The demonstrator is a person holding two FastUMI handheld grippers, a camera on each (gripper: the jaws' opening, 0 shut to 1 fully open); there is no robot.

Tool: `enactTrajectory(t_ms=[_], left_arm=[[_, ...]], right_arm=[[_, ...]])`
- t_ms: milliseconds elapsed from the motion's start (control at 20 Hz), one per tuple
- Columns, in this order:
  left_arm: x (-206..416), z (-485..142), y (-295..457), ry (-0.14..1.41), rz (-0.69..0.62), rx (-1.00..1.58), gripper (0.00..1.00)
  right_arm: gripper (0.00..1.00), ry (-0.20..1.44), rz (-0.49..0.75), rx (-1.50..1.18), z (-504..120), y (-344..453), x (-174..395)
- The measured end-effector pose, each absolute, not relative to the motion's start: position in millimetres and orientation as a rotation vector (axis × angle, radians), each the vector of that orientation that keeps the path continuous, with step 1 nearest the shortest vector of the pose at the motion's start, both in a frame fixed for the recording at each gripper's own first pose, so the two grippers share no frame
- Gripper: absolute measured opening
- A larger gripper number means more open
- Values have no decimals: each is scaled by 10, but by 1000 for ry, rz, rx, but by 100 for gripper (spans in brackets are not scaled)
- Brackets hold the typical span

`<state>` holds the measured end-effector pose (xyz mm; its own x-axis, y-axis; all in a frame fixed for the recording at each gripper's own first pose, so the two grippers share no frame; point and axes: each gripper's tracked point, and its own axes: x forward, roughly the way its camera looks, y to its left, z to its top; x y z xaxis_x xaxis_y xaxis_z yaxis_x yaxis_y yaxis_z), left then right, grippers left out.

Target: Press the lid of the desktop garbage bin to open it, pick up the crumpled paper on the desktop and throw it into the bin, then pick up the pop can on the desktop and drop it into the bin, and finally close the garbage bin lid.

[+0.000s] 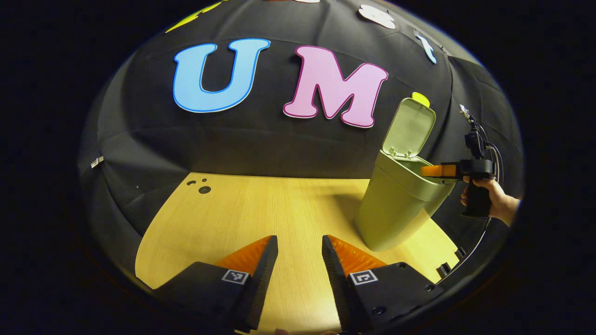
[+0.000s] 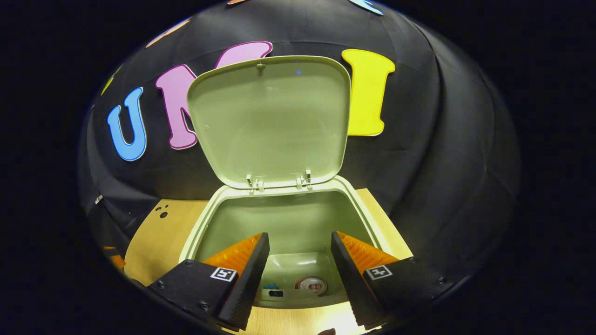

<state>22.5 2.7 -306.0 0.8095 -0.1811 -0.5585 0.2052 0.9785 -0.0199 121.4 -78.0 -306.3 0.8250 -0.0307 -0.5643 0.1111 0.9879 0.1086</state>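
Right gripper view: pale green bin (image 2: 284, 218), lid (image 2: 270, 121) upright, can (image 2: 311, 284) at bottom; both tongs spread.

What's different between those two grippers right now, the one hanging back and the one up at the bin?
The left gripper sits low over the bare wooden table, back from the green bin; the right gripper is raised over the bin's open mouth, below the upright lid. The left gripper looks across the table at the booth wall; the right gripper looks down into the bin at a can on its bottom. Both stand open, holding nothing.
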Motion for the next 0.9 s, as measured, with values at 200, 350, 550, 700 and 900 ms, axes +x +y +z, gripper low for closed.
enactTrajectory(t_ms=[200,350,550,700,900], left_arm=[[217,-3053,30,595,-204,39,64],[213,-3052,20,593,-206,40,64],[211,-3044,20,589,-207,38,64],[199,-3035,14,587,-209,35,64],[201,-3037,-12,586,-215,31,64]], right_arm=[[84,582,-76,120,-2958,-778,1128],[84,556,-80,121,-2797,-775,1068],[87,478,-65,133,-2372,-737,1044],[87,378,-58,128,-1864,-743,1103],[87,274,-23,123,-1201,-707,1251]])
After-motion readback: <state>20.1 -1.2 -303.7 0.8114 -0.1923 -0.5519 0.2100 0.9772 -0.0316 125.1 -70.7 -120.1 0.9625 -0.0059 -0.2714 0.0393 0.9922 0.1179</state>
